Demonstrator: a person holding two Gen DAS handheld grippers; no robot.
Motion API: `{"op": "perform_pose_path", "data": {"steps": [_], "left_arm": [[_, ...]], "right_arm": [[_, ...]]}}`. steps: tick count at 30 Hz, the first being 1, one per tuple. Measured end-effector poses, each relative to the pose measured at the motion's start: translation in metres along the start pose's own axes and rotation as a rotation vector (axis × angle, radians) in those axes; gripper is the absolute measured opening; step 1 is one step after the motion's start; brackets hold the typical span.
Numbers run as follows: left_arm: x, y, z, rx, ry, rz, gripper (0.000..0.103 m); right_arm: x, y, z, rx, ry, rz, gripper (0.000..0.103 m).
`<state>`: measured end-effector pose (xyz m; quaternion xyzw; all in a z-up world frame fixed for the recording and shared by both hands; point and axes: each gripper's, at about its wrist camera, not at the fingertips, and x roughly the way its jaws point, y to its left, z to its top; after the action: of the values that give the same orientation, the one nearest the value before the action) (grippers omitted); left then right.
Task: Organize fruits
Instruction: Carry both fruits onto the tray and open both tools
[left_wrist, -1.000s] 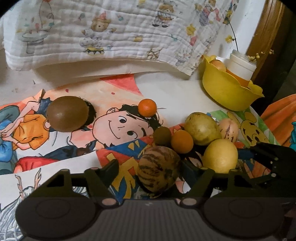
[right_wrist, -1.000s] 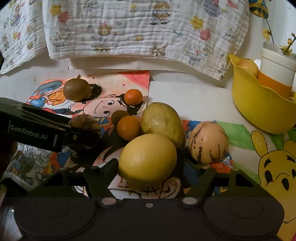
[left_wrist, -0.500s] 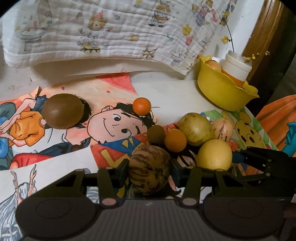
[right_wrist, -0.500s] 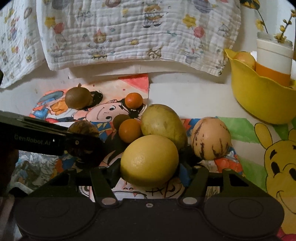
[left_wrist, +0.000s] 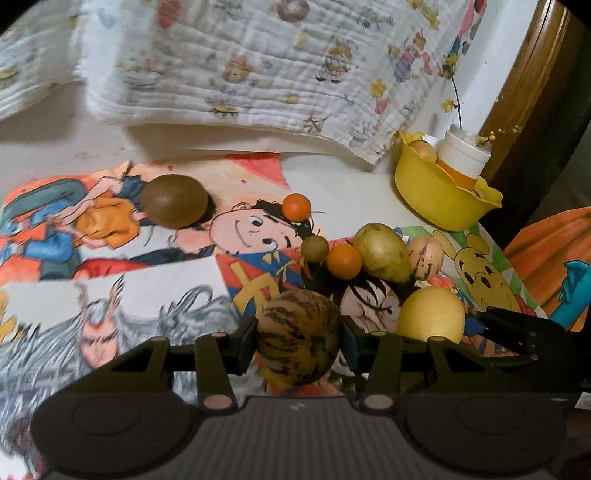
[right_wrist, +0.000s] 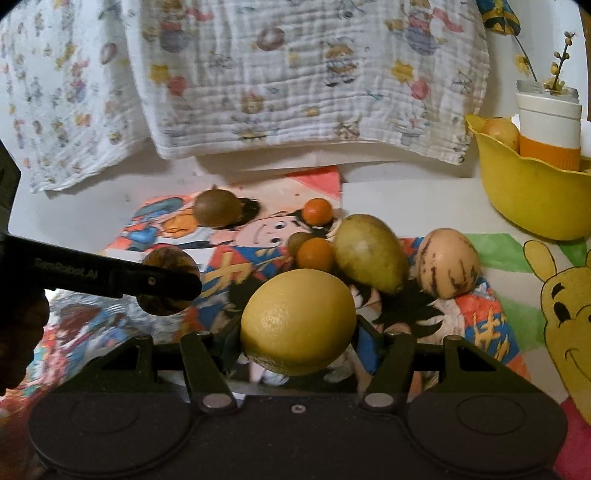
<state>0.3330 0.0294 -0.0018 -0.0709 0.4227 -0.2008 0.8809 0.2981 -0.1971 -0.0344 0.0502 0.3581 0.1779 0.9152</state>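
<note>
My left gripper (left_wrist: 299, 334) is shut on a brown-striped round fruit (left_wrist: 299, 328), held just above the cartoon mat. My right gripper (right_wrist: 297, 341) is shut on a large yellow lemon (right_wrist: 297, 321), also off the mat. In the left wrist view the lemon (left_wrist: 430, 319) shows at right with the right gripper's dark finger (left_wrist: 517, 332) beside it. The right wrist view shows the left gripper's finger (right_wrist: 110, 277) across the striped fruit (right_wrist: 168, 286). A yellow bowl (left_wrist: 439, 195) stands at the far right.
On the mat lie a brown round fruit (left_wrist: 173, 201), a small orange (left_wrist: 296, 207), a small olive fruit (left_wrist: 314, 248), another orange (left_wrist: 343, 261), a green-yellow oval fruit (left_wrist: 382, 253) and a pale striped fruit (left_wrist: 424, 257). The bowl holds a fruit (right_wrist: 500, 131) and a white-and-orange cup (right_wrist: 548, 125). A printed cloth (right_wrist: 295, 74) hangs behind.
Both grippers' jaws closed onto their fruits, the left on the striped fruit and the right on the lemon. Both then drew back and rose a little with the fruits held.
</note>
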Motion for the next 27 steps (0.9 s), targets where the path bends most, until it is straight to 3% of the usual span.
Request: {"op": "perform_pose_path", "data": {"steps": [14,27], "left_arm": [[-0.059,0.001,-0.057,-0.061,0.016,0.013,0.051],[-0.068,0.000,-0.088,-0.035,0.061,0.055,0.051]], "right_arm": [[-0.039,0.044,-0.035,-0.049,0.072,0.119,0.063],[-0.041,0.059,-0.045,-0.086,0.162,0.079,0.063]]}}
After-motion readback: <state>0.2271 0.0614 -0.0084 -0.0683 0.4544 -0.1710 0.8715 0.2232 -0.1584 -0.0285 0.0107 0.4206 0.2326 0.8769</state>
